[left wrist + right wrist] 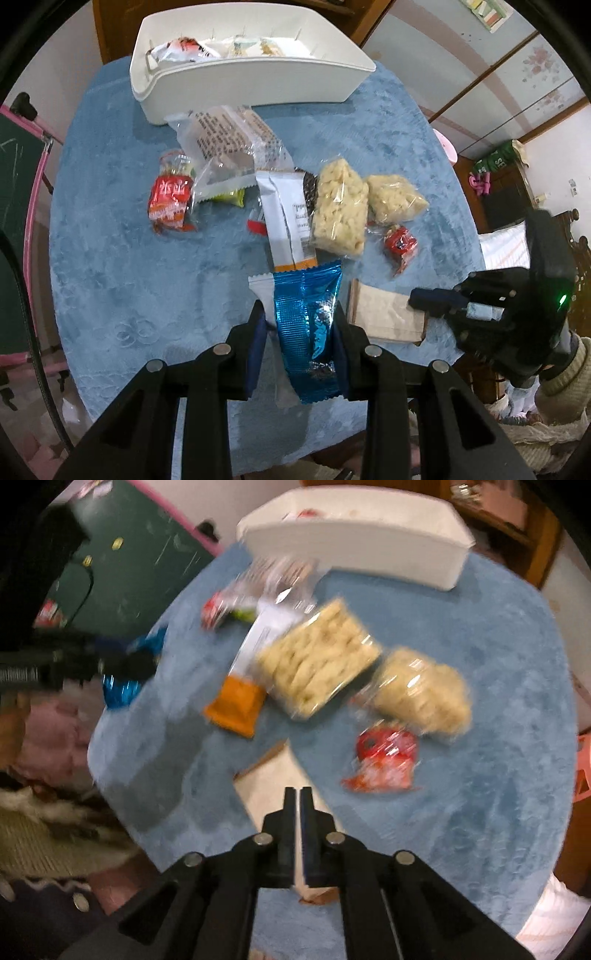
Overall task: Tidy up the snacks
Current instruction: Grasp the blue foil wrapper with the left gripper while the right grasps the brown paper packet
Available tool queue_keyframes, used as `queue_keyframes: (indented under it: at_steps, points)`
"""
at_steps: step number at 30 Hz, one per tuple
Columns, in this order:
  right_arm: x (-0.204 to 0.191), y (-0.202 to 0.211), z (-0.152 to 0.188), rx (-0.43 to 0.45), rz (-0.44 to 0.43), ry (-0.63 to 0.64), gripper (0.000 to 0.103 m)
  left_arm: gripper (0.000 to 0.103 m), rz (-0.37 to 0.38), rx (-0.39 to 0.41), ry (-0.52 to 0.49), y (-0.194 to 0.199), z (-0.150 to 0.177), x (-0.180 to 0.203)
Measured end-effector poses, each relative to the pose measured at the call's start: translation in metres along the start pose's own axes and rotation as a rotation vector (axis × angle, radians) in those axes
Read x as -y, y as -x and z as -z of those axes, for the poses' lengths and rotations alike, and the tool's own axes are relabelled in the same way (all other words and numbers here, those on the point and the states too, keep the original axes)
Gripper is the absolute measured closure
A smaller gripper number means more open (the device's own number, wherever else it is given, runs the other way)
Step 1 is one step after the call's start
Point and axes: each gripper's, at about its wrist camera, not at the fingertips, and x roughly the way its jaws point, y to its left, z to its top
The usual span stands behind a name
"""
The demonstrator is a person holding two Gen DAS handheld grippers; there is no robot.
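My left gripper (299,314) is shut on a shiny blue snack packet (308,332), with a white wrapper (263,291) behind it, above the blue tablecloth (129,266). The blue packet also shows in the right wrist view (120,686). My right gripper (298,794) is shut on a flat beige packet (273,782), which also shows in the left wrist view (384,314) with the right gripper (415,301) at its right edge. A white bin (258,79) holding a few snacks stands at the far side. Loose snacks lie mid-table.
Mid-table lie two puffed-rice bars (341,206), a white-and-orange bar (286,218), red candy packets (168,199), and clear wrapped cakes (229,144). A small red packet (384,760) lies near the right gripper. A green chalkboard (122,565) stands left of the table.
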Motion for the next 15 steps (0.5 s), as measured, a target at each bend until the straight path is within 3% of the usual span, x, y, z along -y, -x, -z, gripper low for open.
queue_keyframes:
  at_steps: [2,4,8,12,15]
  points:
    - [-0.009,-0.007,0.005,-0.003,0.037,0.036,0.053,0.072,0.003,-0.01,0.009,-0.009,0.0,0.001]
    - [-0.014,-0.009,0.009,0.026,0.087,0.082,0.041,0.072,0.003,-0.015,0.015,-0.014,0.002,-0.001]
    - [-0.024,-0.015,0.013,0.012,0.106,0.165,0.041,0.072,0.001,-0.02,0.027,-0.016,0.006,-0.005]
    - [-0.037,-0.036,0.016,-0.042,0.189,0.298,0.041,0.072,0.004,-0.027,0.043,-0.016,0.009,-0.01]
    - [-0.048,-0.046,0.017,-0.063,0.218,0.399,0.032,0.072,0.003,-0.029,0.049,-0.017,0.011,-0.013]
